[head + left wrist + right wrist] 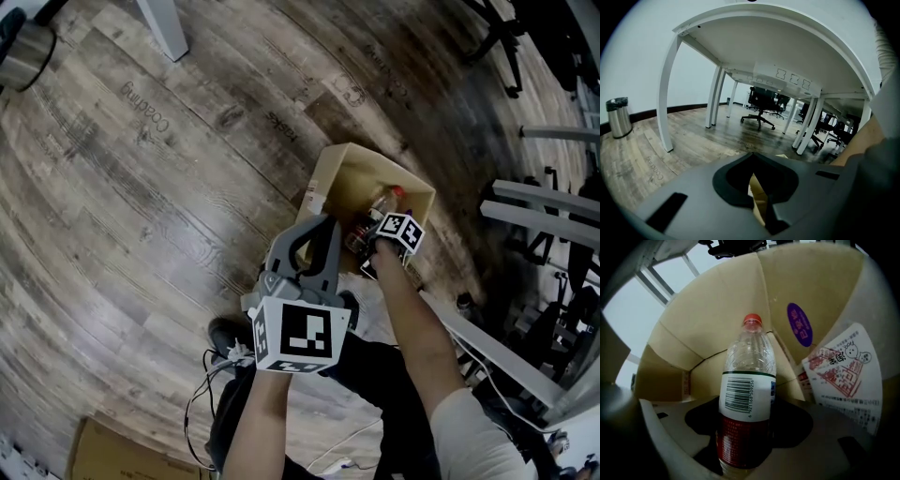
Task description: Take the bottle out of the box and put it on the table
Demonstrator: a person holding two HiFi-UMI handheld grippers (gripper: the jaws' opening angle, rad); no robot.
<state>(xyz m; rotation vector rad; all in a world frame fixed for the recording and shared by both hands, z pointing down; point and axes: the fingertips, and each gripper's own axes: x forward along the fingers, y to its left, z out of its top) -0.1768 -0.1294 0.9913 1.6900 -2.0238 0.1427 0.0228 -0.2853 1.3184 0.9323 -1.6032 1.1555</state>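
An open cardboard box (pixel 330 172) stands on the wooden floor. Inside it is a clear plastic bottle (pixel 383 201) with a red cap and a red and white label. My right gripper (pixel 375 234) reaches down into the box and is shut on the bottle (pixel 748 380), whose lower body sits between the jaws (pixel 747 437). The box walls (pixel 703 319) surround the bottle in the right gripper view. My left gripper (pixel 320 228) hovers above the box's near edge, shut and holding nothing; in its own view the left gripper (pixel 757 206) shows only a sliver of cardboard between the jaws.
A printed leaflet (pixel 843 371) and a purple sticker (pixel 800 324) are inside the box. A metal bin (pixel 23 52) stands far left. White desk legs (pixel 665 93) and office chairs (pixel 759 105) lie ahead. Another cardboard piece (pixel 112 455) and cables (pixel 202 394) lie by my feet.
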